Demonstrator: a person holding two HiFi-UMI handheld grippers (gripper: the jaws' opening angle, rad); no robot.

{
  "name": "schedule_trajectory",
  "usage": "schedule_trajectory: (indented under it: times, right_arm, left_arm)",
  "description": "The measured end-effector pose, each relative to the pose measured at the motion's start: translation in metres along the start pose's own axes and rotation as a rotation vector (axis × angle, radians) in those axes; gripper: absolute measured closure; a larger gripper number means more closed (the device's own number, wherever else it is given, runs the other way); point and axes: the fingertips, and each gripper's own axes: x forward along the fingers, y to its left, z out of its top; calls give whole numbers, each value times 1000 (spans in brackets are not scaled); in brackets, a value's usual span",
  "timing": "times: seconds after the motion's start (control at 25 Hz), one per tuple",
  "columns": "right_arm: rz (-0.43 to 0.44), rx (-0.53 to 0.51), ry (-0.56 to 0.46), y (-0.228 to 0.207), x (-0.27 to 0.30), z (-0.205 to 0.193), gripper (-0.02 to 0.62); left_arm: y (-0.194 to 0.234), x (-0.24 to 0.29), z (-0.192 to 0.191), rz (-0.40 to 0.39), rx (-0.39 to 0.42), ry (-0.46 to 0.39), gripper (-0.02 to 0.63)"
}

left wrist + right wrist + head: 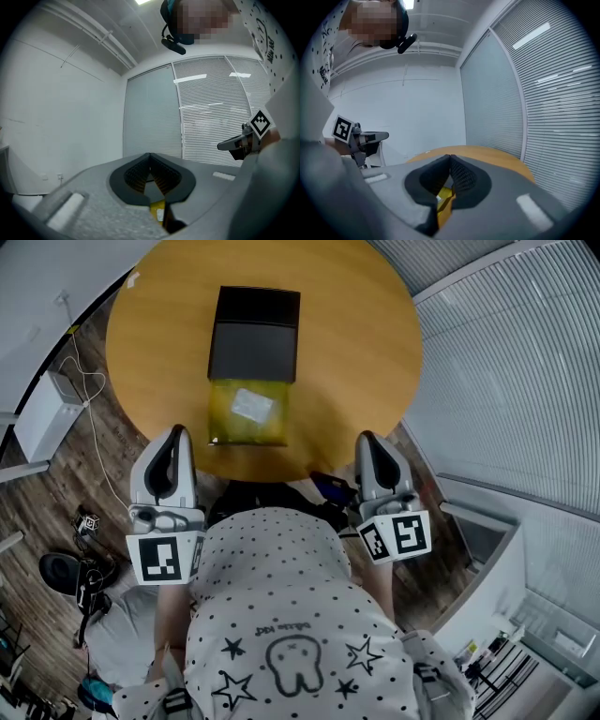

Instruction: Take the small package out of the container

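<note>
Head view: yellow package (247, 412) touching near end of black container (254, 334); left tongs (173, 434), right tongs (368, 440) closed, empty.

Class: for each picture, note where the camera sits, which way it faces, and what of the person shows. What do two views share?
Head view: on the head, facing steeply down at the table, black container and yellow package; shirt, left gripper and right gripper show.
Left gripper view: on that gripper, facing blinds past its shut fingers; shirt shows.
Right gripper view: on that gripper, facing table and wall past shut fingers; shirt shows.
Shared: each gripper view catches the other gripper.
</note>
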Motion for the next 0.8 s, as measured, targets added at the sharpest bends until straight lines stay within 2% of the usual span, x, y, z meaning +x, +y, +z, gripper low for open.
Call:
schedule_trajectory:
  times: [0.24, 0.32, 0.8]
  right_arm:
    - [2, -21, 2, 7, 10, 5, 589]
    - [20, -32, 17, 6, 13, 5, 545]
    - [121, -74, 108, 27, 72, -12, 506]
  left_arm:
    - [11, 0, 0, 13, -5, -1, 597]
    - [9, 1, 0, 20, -7, 1, 597]
    - [27, 19, -8, 40, -25, 12, 597]
